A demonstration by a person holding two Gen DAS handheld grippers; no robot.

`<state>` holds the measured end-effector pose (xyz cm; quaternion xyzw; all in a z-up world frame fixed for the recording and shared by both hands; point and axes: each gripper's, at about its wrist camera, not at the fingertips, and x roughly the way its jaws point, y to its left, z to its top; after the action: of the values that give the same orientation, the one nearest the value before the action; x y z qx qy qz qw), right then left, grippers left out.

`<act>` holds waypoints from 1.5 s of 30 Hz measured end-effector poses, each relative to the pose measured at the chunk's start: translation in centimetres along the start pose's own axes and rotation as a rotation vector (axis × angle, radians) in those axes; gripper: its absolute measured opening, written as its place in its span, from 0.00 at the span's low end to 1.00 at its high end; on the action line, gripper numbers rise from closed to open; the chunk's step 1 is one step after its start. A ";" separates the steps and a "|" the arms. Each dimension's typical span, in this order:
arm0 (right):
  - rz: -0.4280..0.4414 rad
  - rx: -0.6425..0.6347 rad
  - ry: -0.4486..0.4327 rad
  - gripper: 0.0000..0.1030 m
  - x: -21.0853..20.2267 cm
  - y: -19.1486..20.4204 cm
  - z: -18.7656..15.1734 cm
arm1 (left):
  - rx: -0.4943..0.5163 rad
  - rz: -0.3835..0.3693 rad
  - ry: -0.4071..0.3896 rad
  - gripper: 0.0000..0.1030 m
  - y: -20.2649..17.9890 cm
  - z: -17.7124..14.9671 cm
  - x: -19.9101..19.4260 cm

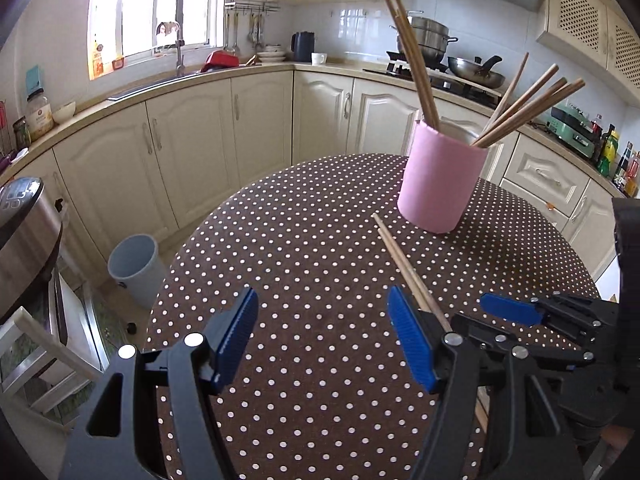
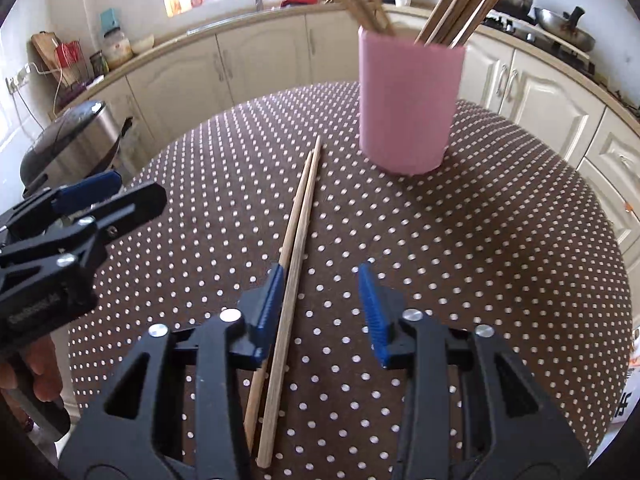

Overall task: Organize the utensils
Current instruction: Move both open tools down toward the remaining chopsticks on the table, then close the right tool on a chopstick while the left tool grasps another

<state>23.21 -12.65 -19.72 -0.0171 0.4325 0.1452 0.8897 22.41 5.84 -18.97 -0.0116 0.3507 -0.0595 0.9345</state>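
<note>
A pair of wooden chopsticks (image 2: 300, 216) lies side by side on the brown polka-dot table (image 2: 480, 240), pointing toward a pink cup (image 2: 408, 108) that holds several more chopsticks (image 2: 464, 8). My right gripper (image 2: 320, 308) is low over the pair with its jaws open. One stick lies between the jaws beside the left pad and the other runs under that pad. My left gripper (image 1: 324, 328) stands open over bare cloth, with the pair (image 1: 400, 260) just right of its right finger. The pink cup (image 1: 440, 184) is beyond it.
The round table's edge curves close on all sides. A grey bin (image 1: 136, 272) stands on the floor to the left, and a steel rice cooker (image 1: 24, 220) is at the far left. Cream cabinets and counters ring the room. A hand (image 2: 36, 372) holds the left gripper.
</note>
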 end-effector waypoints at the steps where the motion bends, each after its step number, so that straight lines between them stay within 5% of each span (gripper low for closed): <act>1: -0.007 -0.003 0.008 0.35 0.2 0.0 0.0 | -0.001 0.001 0.001 0.65 0.1 0.1 0.0; 12: -0.040 -0.035 0.062 0.27 2.8 1.2 2.3 | -0.008 -0.003 0.022 0.65 0.6 0.3 1.3; 14: -0.034 -0.028 0.070 0.13 3.1 1.1 3.1 | -0.003 -0.005 0.032 0.65 0.4 0.4 1.4; 17: -0.031 -0.031 0.080 0.07 3.4 1.1 3.6 | -0.005 -0.030 0.049 0.65 -0.1 0.8 1.7; 26: -0.008 0.021 0.097 0.07 1.4 -1.6 1.2 | 0.065 -0.070 0.134 0.65 -4.1 1.2 4.4; 38: 0.026 0.043 0.092 0.07 -1.2 -4.2 -0.8 | 0.109 -0.025 0.254 0.64 -7.7 2.8 9.5; 45: 0.026 0.041 0.077 0.07 -0.6 -4.7 1.1 | 0.111 0.000 0.244 0.41 -7.6 3.6 10.4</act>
<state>24.96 -17.17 -19.04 0.0014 0.4693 0.1470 0.8707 31.77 -2.97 -22.57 0.0473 0.4579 -0.0798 0.8842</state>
